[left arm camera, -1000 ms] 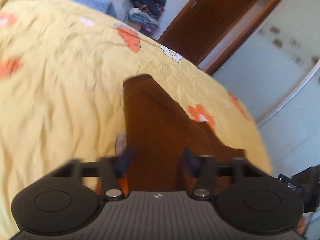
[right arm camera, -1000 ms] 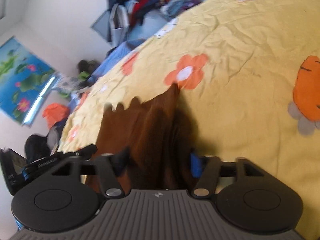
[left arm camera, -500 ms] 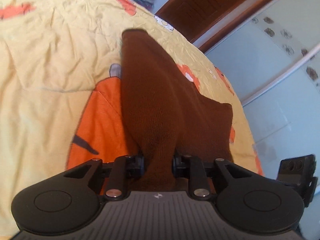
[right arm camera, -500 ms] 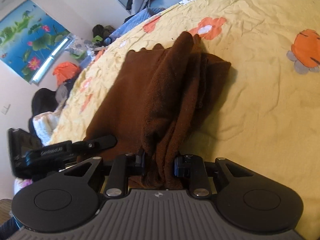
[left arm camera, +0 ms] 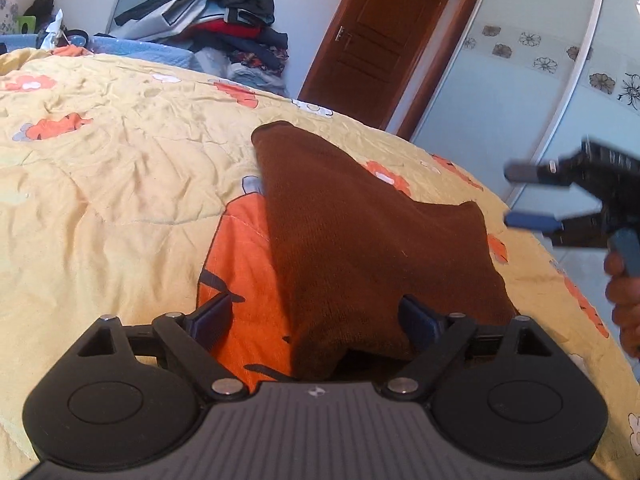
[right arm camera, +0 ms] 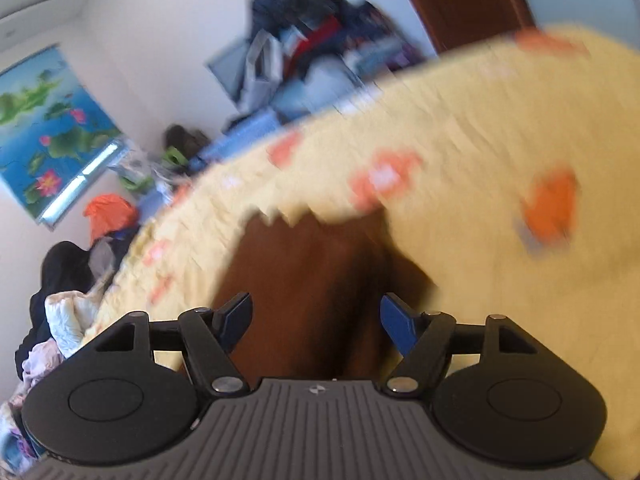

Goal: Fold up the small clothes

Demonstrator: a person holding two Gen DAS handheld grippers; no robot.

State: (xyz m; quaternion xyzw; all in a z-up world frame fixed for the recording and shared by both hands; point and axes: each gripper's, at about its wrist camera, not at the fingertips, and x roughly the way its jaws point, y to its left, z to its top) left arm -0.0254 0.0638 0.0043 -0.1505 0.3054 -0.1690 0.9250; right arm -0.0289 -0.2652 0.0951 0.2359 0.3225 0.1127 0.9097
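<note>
Brown knit garment [left arm camera: 360, 240] is laid near the bed's [left arm camera: 100, 200] right edge; left tool [left arm camera: 316, 320] and right tool [right arm camera: 316, 320] have just been spread, nothing pinched. Soft, floppy, probably best grabbed at corners

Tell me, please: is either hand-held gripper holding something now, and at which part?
Nothing is held. Both jaws have just opened; the brown garment lies on the bedspread.

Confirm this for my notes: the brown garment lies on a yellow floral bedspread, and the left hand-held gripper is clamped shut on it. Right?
Not quite. The left wrist view shows the left hand-held gripper with jaws spread wide, having just opened, its pads not pressing the brown garment between them. The garment does lie on the yellow floral bedspread.
</note>
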